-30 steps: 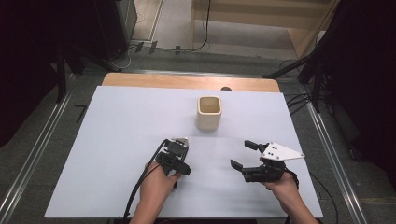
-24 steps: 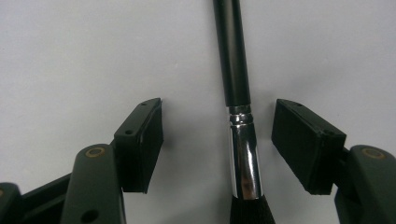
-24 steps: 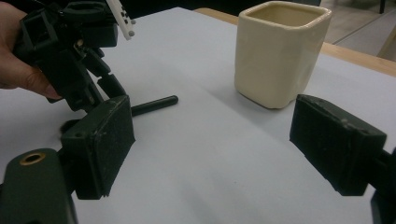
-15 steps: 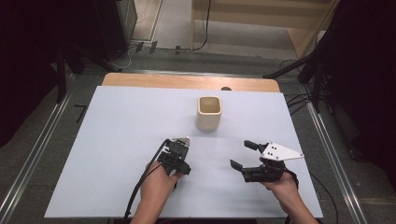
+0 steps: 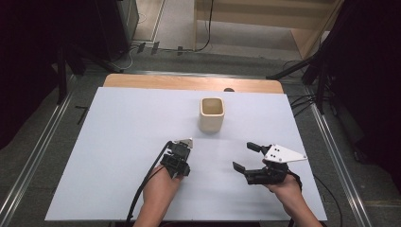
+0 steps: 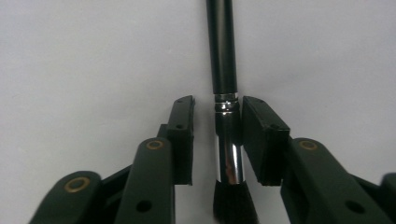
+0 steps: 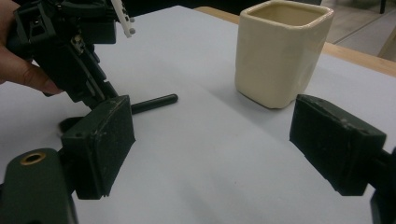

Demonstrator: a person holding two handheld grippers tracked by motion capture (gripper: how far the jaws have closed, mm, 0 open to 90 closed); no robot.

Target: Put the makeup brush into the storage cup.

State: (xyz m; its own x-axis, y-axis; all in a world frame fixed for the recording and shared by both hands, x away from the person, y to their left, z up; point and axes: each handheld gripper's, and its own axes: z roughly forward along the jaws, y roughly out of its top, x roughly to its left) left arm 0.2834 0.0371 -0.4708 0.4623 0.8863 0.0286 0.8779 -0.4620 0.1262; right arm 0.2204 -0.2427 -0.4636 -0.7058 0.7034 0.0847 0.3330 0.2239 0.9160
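left gripper (image 5: 183,147) fingers nearly closed (small gap); right gripper (image 5: 246,158) fingers spread wide.

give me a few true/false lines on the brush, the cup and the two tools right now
1. The brush lies flat on the table. True.
2. The left tool is clamped shut on the brush. False: its jaws straddle the metal ferrule with a gap on one side.
3. The cream cup stands upright. True.
4. The right tool holds the cup. False: it is open and apart from it.
5. The brush stands inside the cup. False: it is on the table.
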